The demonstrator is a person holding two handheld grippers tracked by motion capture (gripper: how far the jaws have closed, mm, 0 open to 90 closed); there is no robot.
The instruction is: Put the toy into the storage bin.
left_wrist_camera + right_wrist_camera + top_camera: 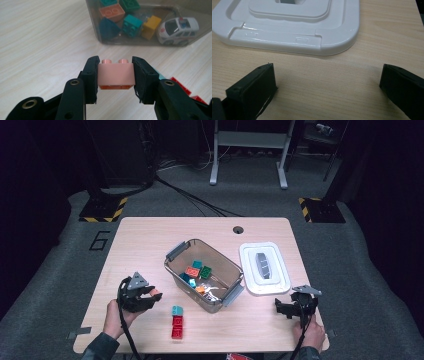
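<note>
My left gripper (115, 75) is shut on a pink two-stud brick (116, 75), held above the table with its studs up. From above, that left gripper (150, 296) is at the table's near left with the pink brick (154, 292) at its tip. A clear plastic bin (173, 268) in the middle holds several coloured bricks (194, 270) and a white toy car (178, 30). A teal brick (177, 310) and red bricks (177, 327) lie in a row in front of the bin. My right gripper (281, 307) rests near the right front edge, and in its own view the right gripper (327, 82) has wide jaws with nothing between them.
The bin's white lid (264, 267) lies flat to the right of the bin, just beyond my right gripper; the lid (292, 25) is close ahead of its jaws. A round cable hole (238, 229) sits near the table's far edge. Table legs and cables stand on the floor behind.
</note>
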